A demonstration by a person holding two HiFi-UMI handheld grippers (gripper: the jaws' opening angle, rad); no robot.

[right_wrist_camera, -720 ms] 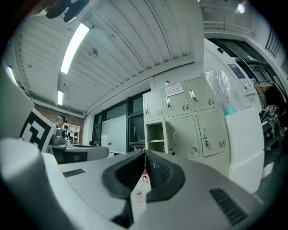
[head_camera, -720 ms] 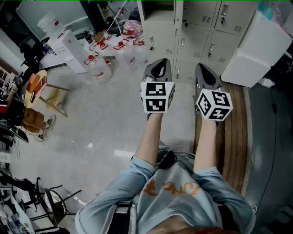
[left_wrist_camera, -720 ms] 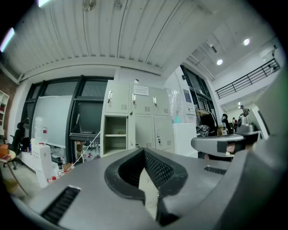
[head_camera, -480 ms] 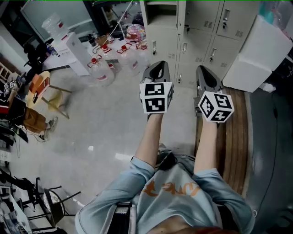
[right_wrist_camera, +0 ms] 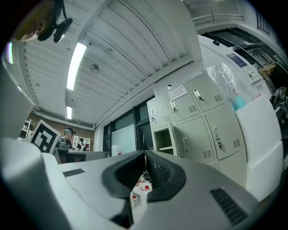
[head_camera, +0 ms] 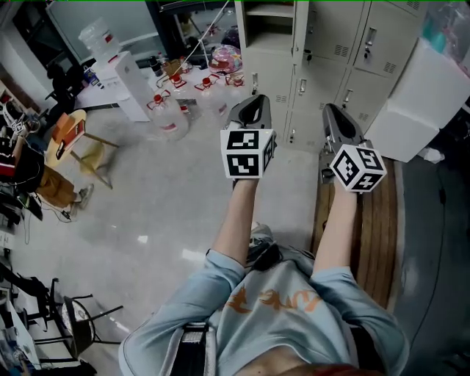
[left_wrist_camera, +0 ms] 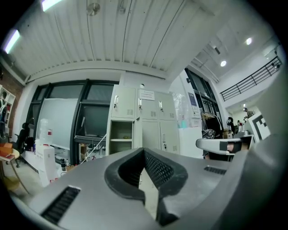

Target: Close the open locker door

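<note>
A bank of pale grey lockers [head_camera: 345,51] fills the top of the head view. One upper compartment [head_camera: 268,18] stands open with a shelf inside, its door [head_camera: 299,29] swung out and seen edge-on. In the left gripper view the open locker [left_wrist_camera: 121,137] is straight ahead and some way off. The right gripper view has the open compartment [right_wrist_camera: 164,137] with its door [right_wrist_camera: 177,134] ajar. My left gripper [head_camera: 255,100] and right gripper [head_camera: 331,110] are held side by side, pointing at the lockers. Both are shut with nothing in them and well short of the door.
Several water jugs [head_camera: 170,116] and a white dispenser [head_camera: 132,84] stand on the floor left of the lockers. Further left is a yellow chair [head_camera: 70,143]. A big white box [head_camera: 426,81] sits right of the lockers, with a wooden bench [head_camera: 373,220] under my right arm.
The lockers have slid lower and larger in the head view, so I have come closer to them. Both grippers stay shut and level; the right one has drifted slightly right.
</note>
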